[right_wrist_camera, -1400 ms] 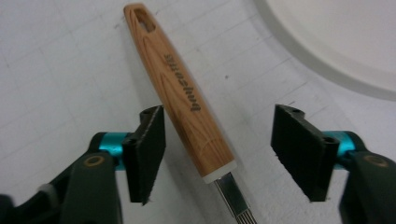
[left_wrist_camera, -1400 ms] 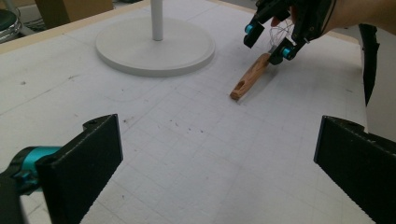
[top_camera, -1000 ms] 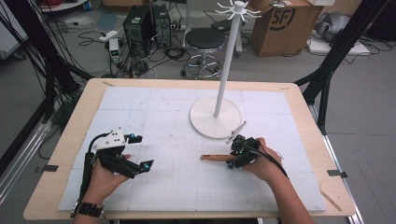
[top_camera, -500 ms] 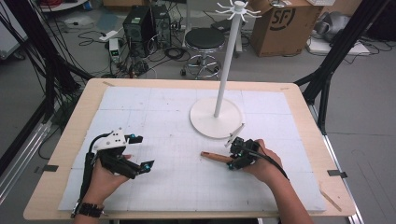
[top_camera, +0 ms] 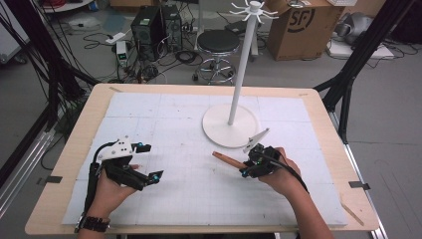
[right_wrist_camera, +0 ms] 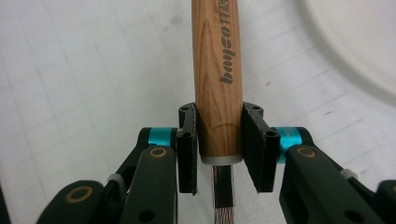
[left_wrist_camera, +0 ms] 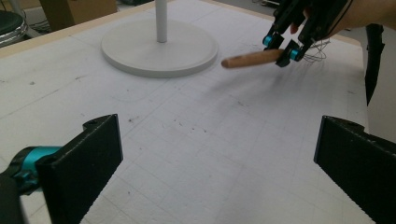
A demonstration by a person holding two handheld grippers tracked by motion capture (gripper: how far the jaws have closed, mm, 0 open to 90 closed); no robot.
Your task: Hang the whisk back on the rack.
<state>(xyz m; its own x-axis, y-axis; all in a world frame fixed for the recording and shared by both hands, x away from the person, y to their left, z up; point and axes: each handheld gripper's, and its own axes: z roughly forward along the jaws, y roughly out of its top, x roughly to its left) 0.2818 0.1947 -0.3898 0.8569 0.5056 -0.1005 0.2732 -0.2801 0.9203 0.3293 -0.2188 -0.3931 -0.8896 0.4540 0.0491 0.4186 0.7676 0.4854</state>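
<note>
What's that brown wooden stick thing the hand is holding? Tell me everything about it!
It is a wooden handle, round and light brown with wavy grain and dark letters printed along it. At one end sits a silvery collar, and thin metal wires run on from there, so it may be a whisk. The right gripper is shut on it, one black pad pressing on each side. It points roughly level toward the white stand base, not touching it.

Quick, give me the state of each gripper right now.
Left gripper: open, nothing between its jaws.
Right gripper: jaws have just been closing and now clamp the wooden handle of a tool.
</note>
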